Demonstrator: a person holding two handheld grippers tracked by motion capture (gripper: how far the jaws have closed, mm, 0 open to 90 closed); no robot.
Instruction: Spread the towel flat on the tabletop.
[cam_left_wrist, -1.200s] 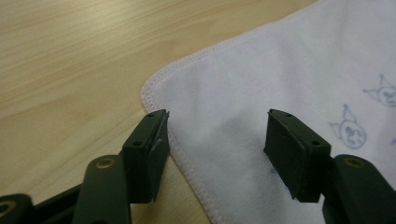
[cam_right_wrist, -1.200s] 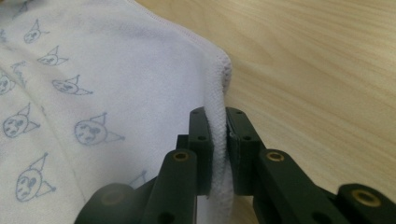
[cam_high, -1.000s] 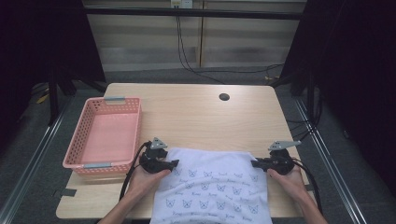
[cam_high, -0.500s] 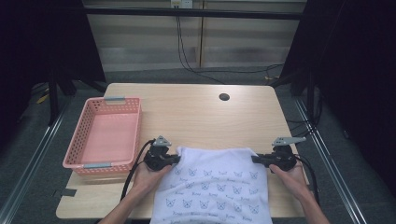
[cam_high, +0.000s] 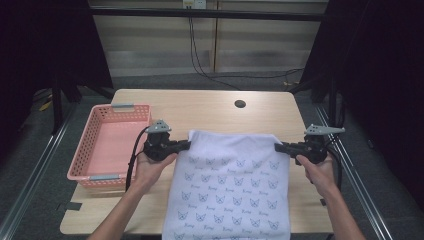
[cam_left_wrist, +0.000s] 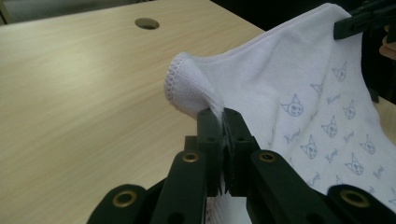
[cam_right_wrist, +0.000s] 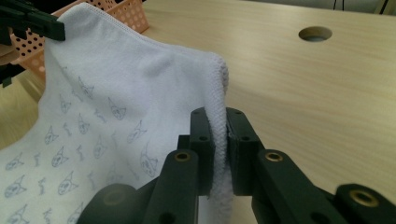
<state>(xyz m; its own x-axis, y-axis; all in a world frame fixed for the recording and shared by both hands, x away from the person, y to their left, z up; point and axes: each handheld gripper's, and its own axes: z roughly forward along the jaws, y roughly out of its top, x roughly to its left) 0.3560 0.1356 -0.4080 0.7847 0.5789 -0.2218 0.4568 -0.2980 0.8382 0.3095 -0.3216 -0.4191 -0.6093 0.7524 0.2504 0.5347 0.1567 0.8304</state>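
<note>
both tongs, left tongs (cam_high: 187, 145) and right tongs (cam_high: 278, 147), pinch the white towel's (cam_high: 232, 185) far corners.

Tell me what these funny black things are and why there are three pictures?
A person holds black tongs, one in each hand. One picture looks down from above; the other two come from tiny cameras riding on each tong. The left tongs and the right tongs each pinch a top corner of a white towel with little cat faces, holding its top edge up above the wooden table. A pink basket sits on the table's left side.
</note>
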